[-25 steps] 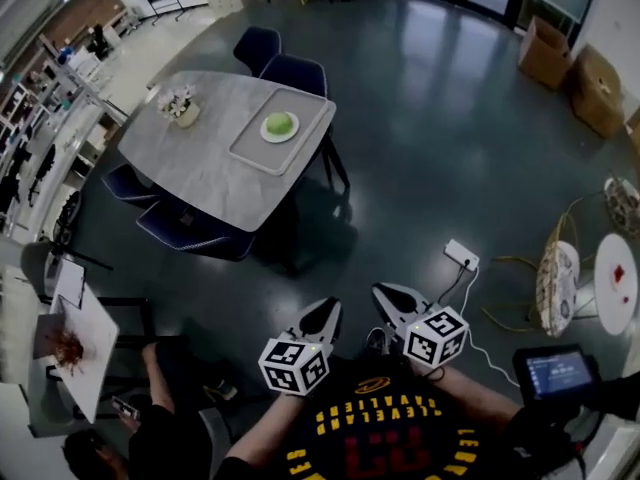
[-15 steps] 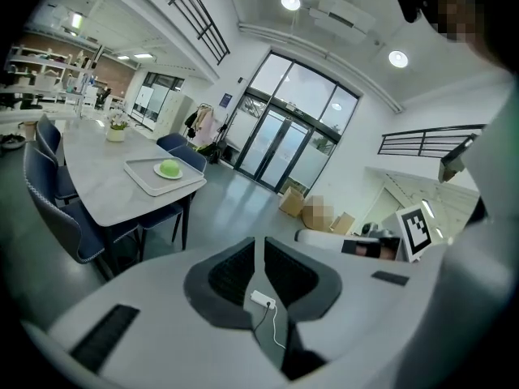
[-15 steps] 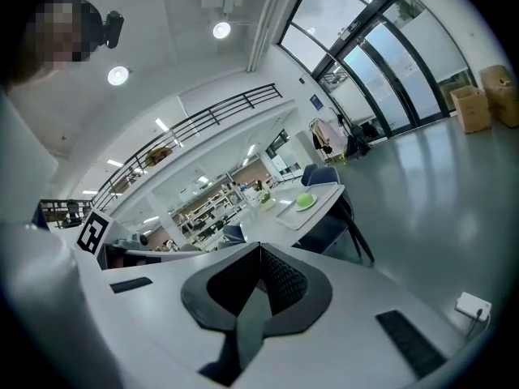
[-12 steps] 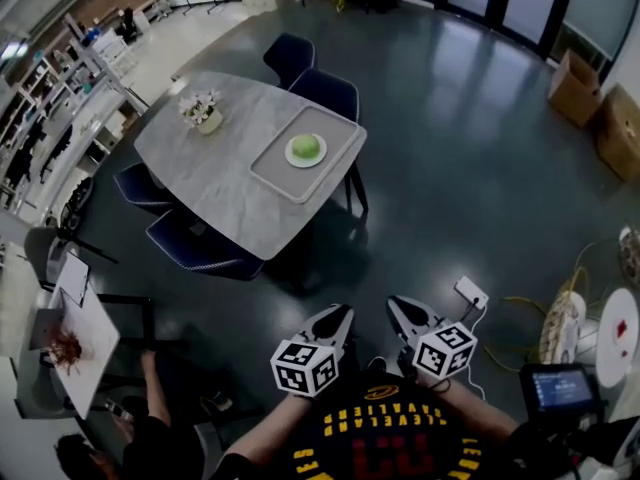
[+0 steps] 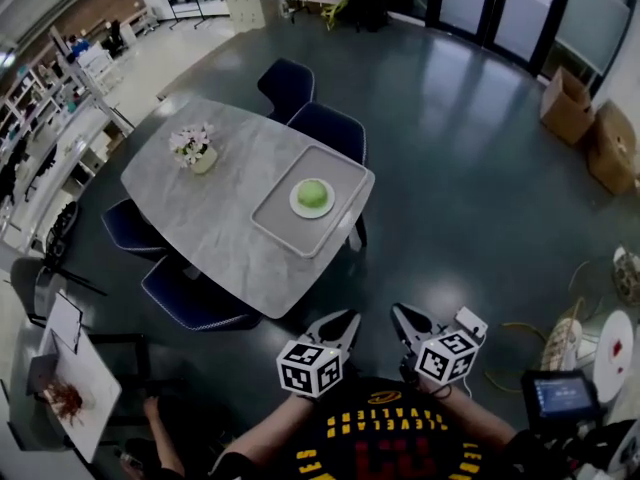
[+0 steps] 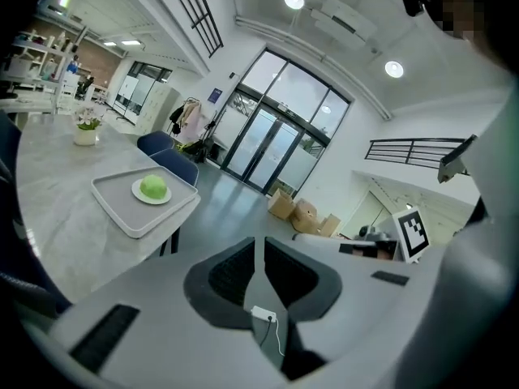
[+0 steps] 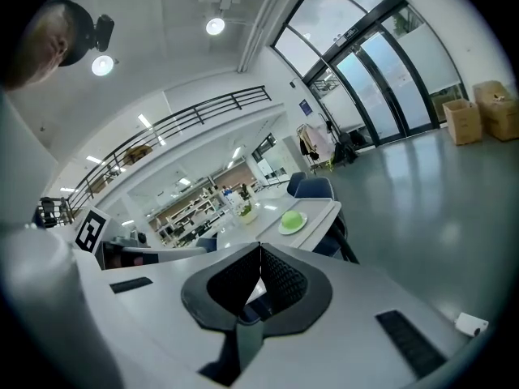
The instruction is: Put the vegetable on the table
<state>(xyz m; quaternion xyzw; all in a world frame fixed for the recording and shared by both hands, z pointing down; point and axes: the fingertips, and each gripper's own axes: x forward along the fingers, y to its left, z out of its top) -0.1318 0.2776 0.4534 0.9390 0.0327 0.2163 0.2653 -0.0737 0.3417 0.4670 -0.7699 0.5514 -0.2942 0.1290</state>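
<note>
The round green vegetable (image 5: pixel 313 193) sits on a plate (image 5: pixel 297 202) in the middle of the tray (image 5: pixel 332 162) on the table (image 5: pixel 200 218); it looks light, firm and apt to roll, so a grip across its middle suits; left gripper (image 5: pixel 340 323) and right gripper (image 5: pixel 403 318), well apart from the tray, are clenched empty.

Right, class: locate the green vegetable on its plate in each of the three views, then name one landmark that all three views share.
Head view: the green vegetable lies just above the centre, on the tray.
Left gripper view: the green vegetable sits left of centre, on the same tray.
Right gripper view: the green vegetable sits just right of centre.
Shared landmark: the flower pot, left of the vegetable in every view.
</note>
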